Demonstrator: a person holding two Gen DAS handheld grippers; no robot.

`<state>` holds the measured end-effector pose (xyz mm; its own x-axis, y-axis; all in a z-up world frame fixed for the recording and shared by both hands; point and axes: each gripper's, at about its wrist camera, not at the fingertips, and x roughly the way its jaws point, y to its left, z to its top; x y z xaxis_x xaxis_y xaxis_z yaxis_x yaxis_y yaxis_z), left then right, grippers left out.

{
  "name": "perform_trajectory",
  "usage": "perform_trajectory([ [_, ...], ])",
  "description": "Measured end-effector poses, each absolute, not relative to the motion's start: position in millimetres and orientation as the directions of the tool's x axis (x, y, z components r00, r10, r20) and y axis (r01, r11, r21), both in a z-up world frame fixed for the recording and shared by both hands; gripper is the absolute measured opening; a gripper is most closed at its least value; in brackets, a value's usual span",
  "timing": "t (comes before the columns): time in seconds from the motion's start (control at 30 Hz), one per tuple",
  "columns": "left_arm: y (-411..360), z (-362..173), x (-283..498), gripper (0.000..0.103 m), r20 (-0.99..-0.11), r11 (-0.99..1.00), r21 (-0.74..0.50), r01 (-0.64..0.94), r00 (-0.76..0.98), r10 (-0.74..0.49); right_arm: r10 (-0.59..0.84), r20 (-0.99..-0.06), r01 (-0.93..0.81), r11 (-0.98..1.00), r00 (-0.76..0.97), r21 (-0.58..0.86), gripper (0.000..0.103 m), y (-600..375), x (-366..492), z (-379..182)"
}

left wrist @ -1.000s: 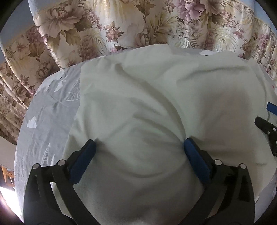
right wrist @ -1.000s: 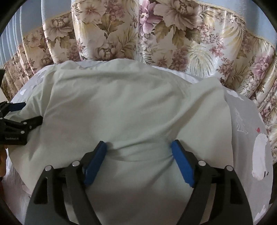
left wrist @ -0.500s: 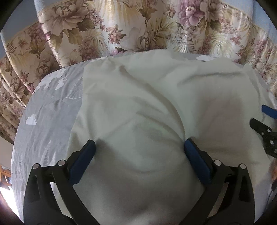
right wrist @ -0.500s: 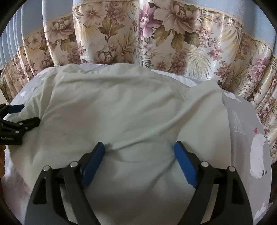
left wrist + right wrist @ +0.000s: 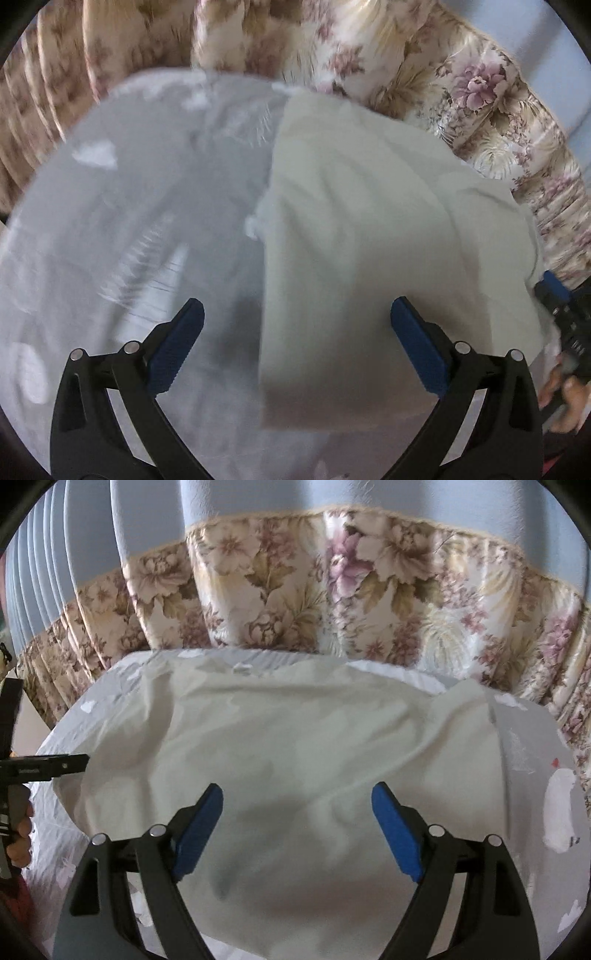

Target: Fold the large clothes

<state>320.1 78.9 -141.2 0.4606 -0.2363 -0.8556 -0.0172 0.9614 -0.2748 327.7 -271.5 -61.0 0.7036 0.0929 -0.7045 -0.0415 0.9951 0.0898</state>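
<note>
a second ago the left gripper (image 5: 297,323) sat with both jaws pressed into the pale cloth (image 5: 369,240); now it has swung off to the cloth's left side, so its left jaw hangs over bare grey sheet (image 5: 129,221) and only its right jaw is above the cloth. its jaws are spread wide with nothing pinched between them. the left wrist view is blurred. the right gripper (image 5: 297,805) has lifted a little: more of the curtain (image 5: 314,590) and its blue upper part shows than before, and the cloth no longer bunches against its pads. its jaws are spread too, holding nothing, above the cloth's near middle.

the cloth lies flat and creased on the bed, covering the middle of the sheet, its left edge running straight toward the left gripper. the sheet is grey with white printed shapes (image 5: 561,808) and shows on both sides of the cloth. behind the bed hangs a pleated floral curtain in cream, pink and olive. a hand (image 5: 561,391) grips the right tool at the left view's right edge.
</note>
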Motion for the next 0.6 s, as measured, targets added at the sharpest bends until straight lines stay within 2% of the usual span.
perform_trajectory([
  [0.1,71,-151,331,0.1,-0.838,0.926,-0.376,-0.009,0.429,-0.336,0.085,-0.71,-0.042,0.996,0.7,0.078,0.083,-269,330,-65],
  [0.2,60,-152,336,0.098,-0.826,0.916,-0.401,0.006,0.431,-0.364,0.089,-0.708,-0.024,0.995,0.7,0.101,0.083,-272,331,-66],
  [0.27,56,-152,343,0.088,-0.806,0.892,-0.451,0.021,0.42,-0.417,0.103,-0.709,-0.01,0.991,0.698,0.134,0.083,-277,331,-66],
  [0.3,54,-151,344,0.079,-0.793,0.877,-0.48,0.031,0.413,-0.449,0.11,-0.71,-0.008,0.989,0.696,0.146,0.083,-278,330,-67],
  [0.37,48,-146,347,0.069,-0.798,0.888,-0.459,0.034,0.423,-0.429,0.116,-0.713,-0.014,0.989,0.691,0.148,0.082,-277,328,-67],
  [0.4,43,-141,346,0.049,-0.798,0.894,-0.444,0.058,0.428,-0.424,0.115,-0.717,-0.018,0.99,0.688,0.141,0.077,-276,327,-66],
  [0.43,39,-136,347,0.039,-0.798,0.9,-0.43,0.076,0.433,-0.418,0.106,-0.722,-0.018,0.992,0.684,0.128,0.063,-275,326,-66],
  [0.5,27,-121,345,0.032,-0.807,0.925,-0.36,0.119,0.458,-0.373,0.076,-0.744,-0.006,0.995,0.663,0.097,0.047,-277,327,-70],
  [0.6,4,-96,338,0.028,-0.803,0.95,-0.255,0.181,0.507,-0.312,0.097,-0.769,0.008,0.991,0.632,0.132,0.037,-291,335,-84],
])
